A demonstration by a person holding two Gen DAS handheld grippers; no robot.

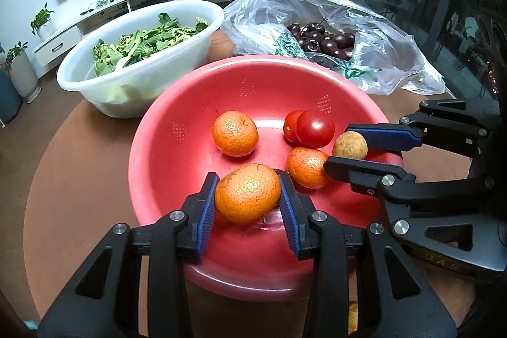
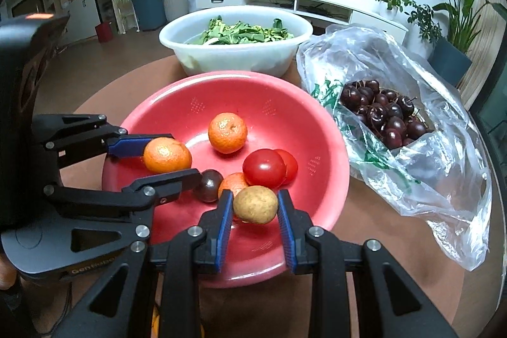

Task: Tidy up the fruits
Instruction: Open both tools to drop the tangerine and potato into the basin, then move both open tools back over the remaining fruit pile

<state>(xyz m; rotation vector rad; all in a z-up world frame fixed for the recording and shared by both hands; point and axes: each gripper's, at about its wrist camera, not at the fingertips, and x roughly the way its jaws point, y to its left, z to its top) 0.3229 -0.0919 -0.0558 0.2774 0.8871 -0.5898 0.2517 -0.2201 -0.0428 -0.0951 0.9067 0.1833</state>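
Observation:
A red bowl holds two loose mandarins, two red tomatoes and a dark round fruit. My left gripper is shut on a mandarin above the bowl's near side. My right gripper is shut on a small tan, potato-like fruit above the bowl's right part.
A white basin of green leaves stands behind the bowl. A clear plastic bag with dark cherries lies to the right. All sit on a round brown table.

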